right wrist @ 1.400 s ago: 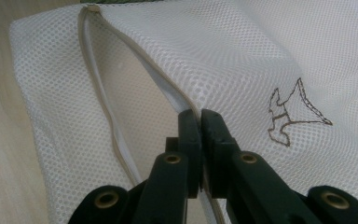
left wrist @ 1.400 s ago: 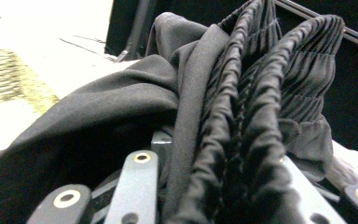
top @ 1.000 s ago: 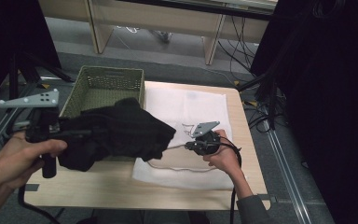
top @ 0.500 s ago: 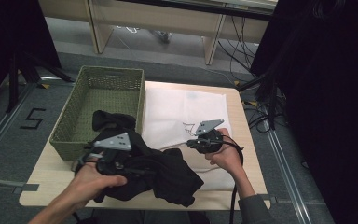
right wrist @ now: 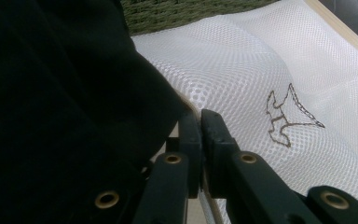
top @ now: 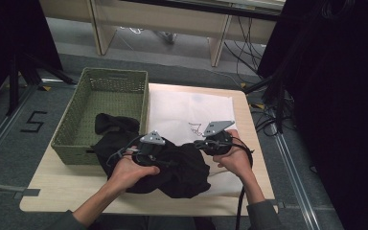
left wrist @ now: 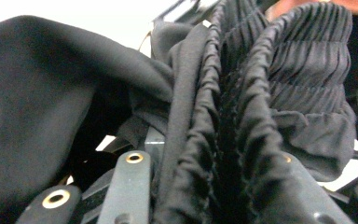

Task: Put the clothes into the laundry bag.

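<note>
**Black garment going into the white mesh bag**

I am working beside the green wicker basket [top: 100, 112]. Lying against the basket's right wall is the white mesh bag [top: 191, 112], and the black garment [top: 172, 165] is bunching on the bag's near-left corner, one end trailing over the basket's front rim. My right gripper [top: 206, 143] is pinching the bag's edge, jaws nearly together. My left gripper [top: 146, 153], nearer the basket, has its jaws part open, just opening, with the gathered waistband [left wrist: 223, 116] between them, running lengthwise towards the bag.
</note>
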